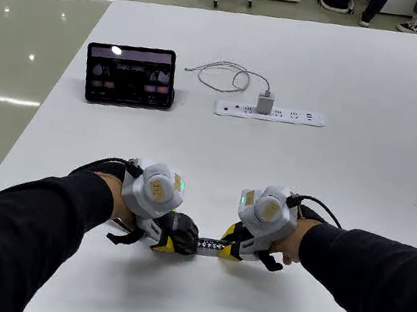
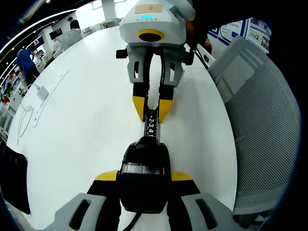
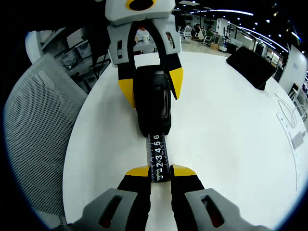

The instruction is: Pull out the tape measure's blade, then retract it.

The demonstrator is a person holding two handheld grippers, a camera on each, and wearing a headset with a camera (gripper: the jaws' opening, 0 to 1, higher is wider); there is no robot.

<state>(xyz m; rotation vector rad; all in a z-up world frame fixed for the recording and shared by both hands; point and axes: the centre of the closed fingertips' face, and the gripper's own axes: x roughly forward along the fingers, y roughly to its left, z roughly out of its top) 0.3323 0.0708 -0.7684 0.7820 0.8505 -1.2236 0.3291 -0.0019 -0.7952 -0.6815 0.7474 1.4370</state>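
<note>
Close to the near edge of the white worktop [image 1: 375, 94] in the head view, the two grippers face each other, each held by a hand in a black sleeve. The left gripper [image 1: 166, 242] has its fingers clamped on the black body of the tape measure [image 1: 180, 232], and the right gripper [image 1: 227, 251] pinches the end of the blade [image 1: 211, 244], a short length of which spans the gap between them. Far back on the worktop lie a dark tablet [image 1: 129, 74] to the left and a white power strip [image 1: 270, 113] with a charger [image 1: 265, 102] and a looped cable [image 1: 224, 76] to the right of it. From the left gripper view, the yellow-tipped fingers [image 2: 108, 175] sit tight against both sides of the tape measure body, and the numbered blade runs straight ahead into the right gripper's closed yellow tips. A grey mesh chair [image 2: 260, 120] stands beside the worktop's edge. From the right gripper view, the yellow fingertips [image 3: 138, 171] are closed on the blade near its end, with the numerals 2 to 6 readable, and the tape measure body sits just beyond, gripped by the left gripper.
</note>
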